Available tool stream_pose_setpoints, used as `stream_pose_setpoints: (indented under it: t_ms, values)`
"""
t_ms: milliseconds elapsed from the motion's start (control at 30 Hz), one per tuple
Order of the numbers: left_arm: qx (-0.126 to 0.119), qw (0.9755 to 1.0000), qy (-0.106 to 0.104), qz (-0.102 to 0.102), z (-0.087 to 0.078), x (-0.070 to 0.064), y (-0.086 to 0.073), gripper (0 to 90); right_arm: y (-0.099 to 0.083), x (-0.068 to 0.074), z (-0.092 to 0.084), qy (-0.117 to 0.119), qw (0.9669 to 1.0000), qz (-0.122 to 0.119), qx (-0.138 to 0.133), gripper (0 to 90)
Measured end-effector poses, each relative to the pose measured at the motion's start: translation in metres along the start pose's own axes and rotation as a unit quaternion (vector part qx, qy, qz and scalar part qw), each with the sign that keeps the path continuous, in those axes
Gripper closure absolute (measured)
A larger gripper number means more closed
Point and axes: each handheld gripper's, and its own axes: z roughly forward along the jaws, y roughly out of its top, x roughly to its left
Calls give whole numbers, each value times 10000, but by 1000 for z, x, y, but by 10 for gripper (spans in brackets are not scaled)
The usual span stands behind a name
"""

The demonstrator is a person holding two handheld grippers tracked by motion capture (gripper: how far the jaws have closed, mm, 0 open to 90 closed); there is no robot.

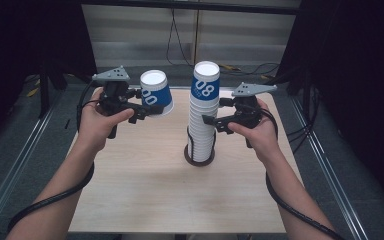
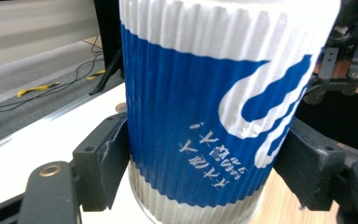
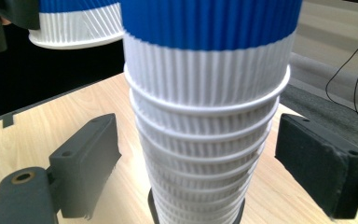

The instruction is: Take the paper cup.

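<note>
An upside-down blue-and-white ribbed paper cup (image 1: 156,92) hangs in the air left of the stack, and my left gripper (image 1: 152,106) is shut on its sides. In the left gripper view both pads press the cup (image 2: 200,102). A tall stack of the same cups (image 1: 203,110), also upside down, stands on a dark round base (image 1: 199,157) mid-table. My right gripper (image 1: 217,113) stands open around the stack's middle. In the right gripper view the stack (image 3: 205,116) sits between the pads (image 3: 91,154) with a gap on each side, and the held cup (image 3: 74,28) shows at top left.
The pale wooden table (image 1: 145,195) has bare board in front of the stack. Metal rails run along both sides, and cables lie on the grey floor behind. My right gripper (image 2: 340,70) shows at the upper right of the left gripper view.
</note>
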Motion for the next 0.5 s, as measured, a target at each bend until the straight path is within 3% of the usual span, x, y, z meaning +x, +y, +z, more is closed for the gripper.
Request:
stream_pose_setpoints:
  t_ms: [300, 500]
  values:
    - [125, 9999, -8, 37, 1, -1, -12, 237, -13, 4, -4, -32, 9997, -182, 146, 129]
    - [163, 9998, -56, 33, 4, -4, -20, 237, -24, 6, -7, 44, 9999, -101, 111, 130]
